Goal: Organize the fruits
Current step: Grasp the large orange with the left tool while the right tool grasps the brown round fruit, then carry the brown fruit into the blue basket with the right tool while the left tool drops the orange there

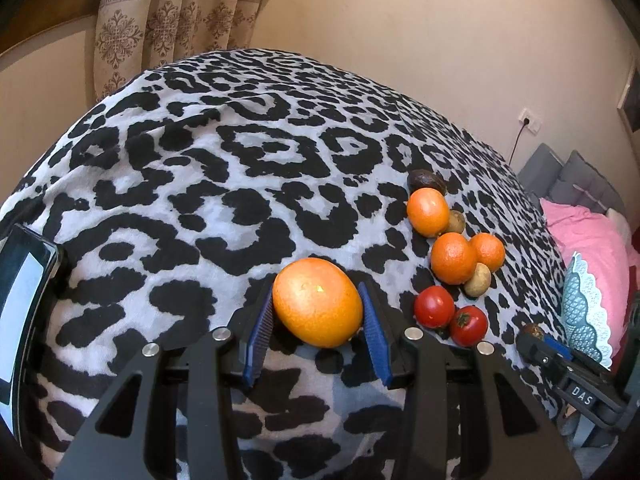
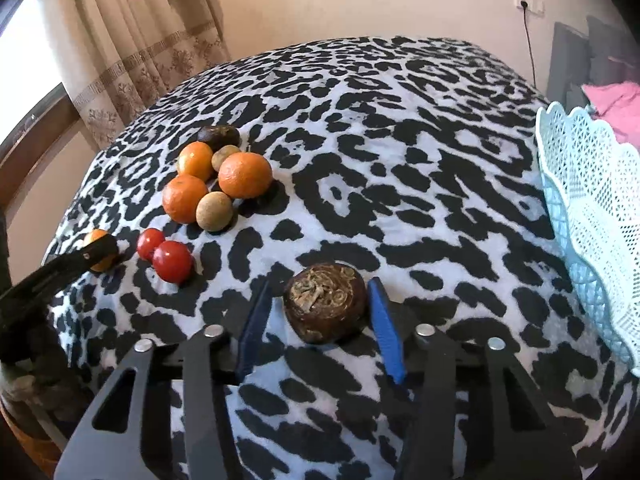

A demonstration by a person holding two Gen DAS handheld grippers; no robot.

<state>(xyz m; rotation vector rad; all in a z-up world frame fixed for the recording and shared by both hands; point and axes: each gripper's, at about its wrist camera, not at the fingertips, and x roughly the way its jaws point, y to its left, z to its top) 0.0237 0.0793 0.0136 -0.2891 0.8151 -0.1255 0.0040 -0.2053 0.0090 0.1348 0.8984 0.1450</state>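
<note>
A bed (image 1: 224, 152) covered in a black-and-white leopard-print blanket carries a scatter of fruit. The left tool (image 1: 318, 312) has its two blue pads against either side of a large orange fruit (image 1: 318, 308), pinching it low over the blanket. The right tool (image 2: 326, 312) brackets a dark brown, rough-topped fruit (image 2: 326, 306); its right pad sits at the fruit's edge, while a narrow gap shows on the left, so whether it grips cannot be told.

Between and beyond the two tools lies a cluster. Two red tomatoes (image 2: 166, 254) touch each other, nearest the left tool. Behind them three oranges (image 2: 218, 184) crowd together with two small tan fruits (image 2: 214, 211) wedged among them, and a dark fruit (image 2: 219, 137) rests at the far end of the group. All sit close enough to press on one another.

At the bed's right edge stands a pale blue lattice basket (image 2: 592, 216) with a scalloped rim, well apart from the cluster. Pink bedding (image 1: 592, 240) lies behind it. A patterned curtain (image 1: 160, 20) hangs at the far left.
</note>
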